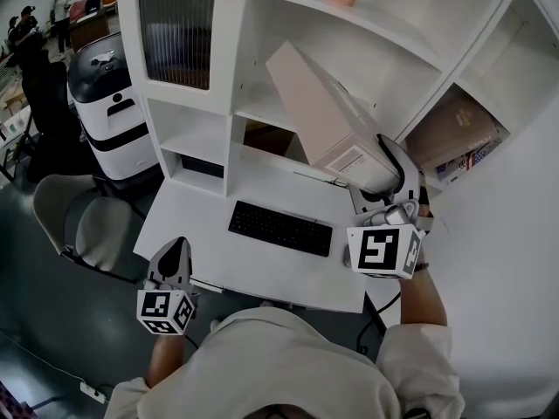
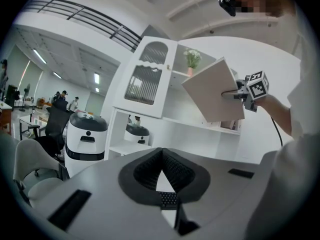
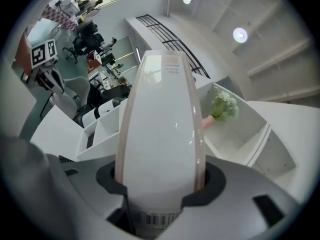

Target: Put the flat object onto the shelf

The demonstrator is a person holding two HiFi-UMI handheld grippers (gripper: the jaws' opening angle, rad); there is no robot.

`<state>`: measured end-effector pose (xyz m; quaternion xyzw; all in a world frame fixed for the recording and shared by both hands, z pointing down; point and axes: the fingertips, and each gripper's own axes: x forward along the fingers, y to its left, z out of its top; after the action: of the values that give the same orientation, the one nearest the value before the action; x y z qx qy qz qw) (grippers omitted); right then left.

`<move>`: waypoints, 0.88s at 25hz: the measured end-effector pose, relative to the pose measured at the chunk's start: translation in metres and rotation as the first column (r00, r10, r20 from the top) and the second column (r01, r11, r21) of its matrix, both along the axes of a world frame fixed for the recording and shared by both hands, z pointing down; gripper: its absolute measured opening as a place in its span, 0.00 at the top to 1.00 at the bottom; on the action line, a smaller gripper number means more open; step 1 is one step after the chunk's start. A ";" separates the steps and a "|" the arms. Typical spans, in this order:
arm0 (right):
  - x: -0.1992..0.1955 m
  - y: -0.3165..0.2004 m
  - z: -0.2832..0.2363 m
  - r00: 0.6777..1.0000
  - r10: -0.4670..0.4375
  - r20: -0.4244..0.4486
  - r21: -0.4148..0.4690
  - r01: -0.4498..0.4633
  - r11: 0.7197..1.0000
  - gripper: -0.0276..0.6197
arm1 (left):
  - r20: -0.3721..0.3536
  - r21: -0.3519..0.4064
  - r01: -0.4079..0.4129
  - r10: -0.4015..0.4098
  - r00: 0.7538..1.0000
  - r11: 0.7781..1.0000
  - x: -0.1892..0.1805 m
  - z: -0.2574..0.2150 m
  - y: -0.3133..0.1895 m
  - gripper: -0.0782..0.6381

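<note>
Holding the flat box near its lower end, the right gripper is clamped on it, with the jaws pressing on its two broad faces. The box stands slantwise in the air in front of the white shelf, above the desk and the keyboard. As far as I can judge, it touches no board. The left gripper hangs low near the front edge of the desk, its jaws together with nothing between them.

The step in hand is, I think, to bring the box into one compartment. The grip is at one end only, so the long free part can swing; a slow move with a firm wrist is better. The box should be turned until it lines up with the chosen opening, and its far end should enter first. The vase with flowers and the books take up room, so a free compartment is safer. The jaws should open only when the box rests fully on a board.
</note>
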<state>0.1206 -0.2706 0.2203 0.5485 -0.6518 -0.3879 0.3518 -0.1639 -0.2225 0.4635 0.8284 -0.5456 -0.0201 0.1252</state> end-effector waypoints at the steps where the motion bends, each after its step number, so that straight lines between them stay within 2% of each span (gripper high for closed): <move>1: -0.001 -0.004 0.002 1.000 0.006 -0.024 -0.001 -0.006 1.000 0.54 | -0.002 -0.002 0.005 -0.005 1.000 1.000 -0.002 0.001 0.000 0.90; 6: -0.007 -0.026 0.018 0.987 0.042 -0.155 -0.016 -0.045 0.999 0.54 | -0.005 -0.009 0.023 -0.023 1.000 1.000 -0.010 0.004 0.001 0.90; 11: -0.010 -0.050 0.038 0.961 0.080 -0.264 -0.029 -0.091 0.995 0.54 | -0.006 -0.017 0.039 -0.039 0.999 0.999 -0.017 0.008 0.002 0.90; 22: -0.013 -0.085 0.070 0.912 0.113 -0.395 -0.069 -0.152 0.986 0.54 | -0.003 -0.038 0.067 -0.067 0.998 0.997 -0.032 0.015 -0.001 0.90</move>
<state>0.1075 -0.3560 0.2906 0.4854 -0.5486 -0.4318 0.5263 -0.1961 -0.2231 0.4782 0.8071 -0.5731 -0.0156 0.1414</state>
